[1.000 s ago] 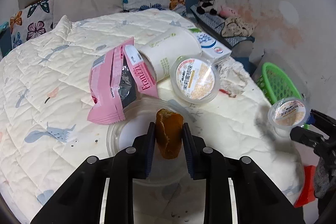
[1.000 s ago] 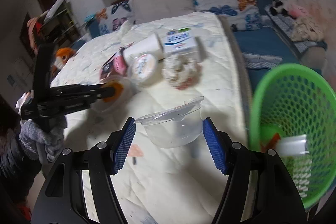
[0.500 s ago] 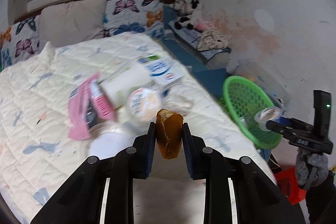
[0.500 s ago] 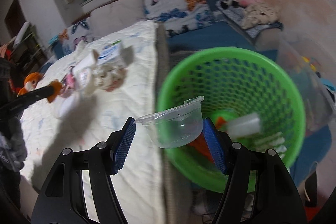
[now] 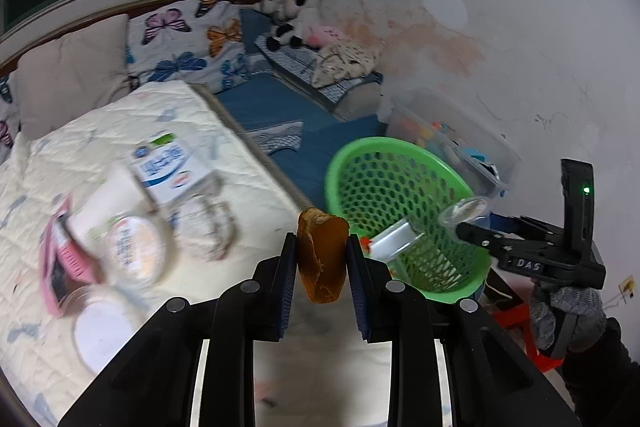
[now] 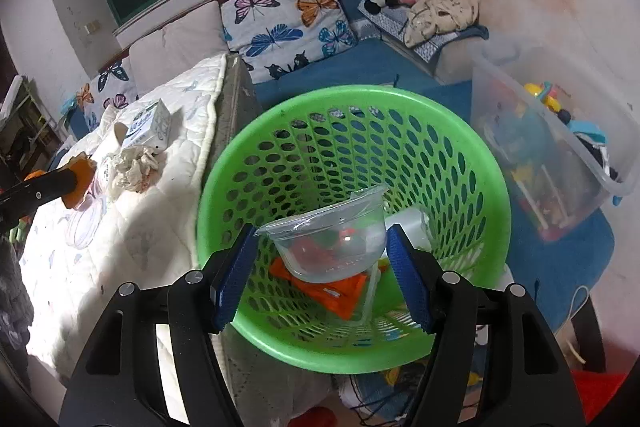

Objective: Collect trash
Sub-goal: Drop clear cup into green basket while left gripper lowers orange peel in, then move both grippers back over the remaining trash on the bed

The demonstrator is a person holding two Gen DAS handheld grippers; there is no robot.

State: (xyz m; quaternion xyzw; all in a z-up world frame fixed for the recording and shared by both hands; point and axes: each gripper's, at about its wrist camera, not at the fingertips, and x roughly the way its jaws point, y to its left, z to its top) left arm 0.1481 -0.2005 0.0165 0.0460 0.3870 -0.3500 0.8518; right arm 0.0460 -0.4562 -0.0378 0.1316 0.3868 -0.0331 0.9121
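green basket (image 6: 224, 203) below clear cup (image 6: 330, 247), right hand-held gripper (image 6: 322, 269) clamping.

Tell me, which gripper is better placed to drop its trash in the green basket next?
Right. The right gripper holds its clear cup above the basket; the left gripper holds bread beside it.

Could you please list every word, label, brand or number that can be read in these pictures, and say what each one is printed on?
"DAS": white label on the side of the right gripper, seen from the left wrist view.
Blue-and-white carton on the bed: blue print and a logo, too blurred to read.
Round foil lid: print blurred, unreadable.
Pink wrapper: lettering blurred, unreadable.
Clear plastic cup in the right gripper: faint embossed marks, too small to read.
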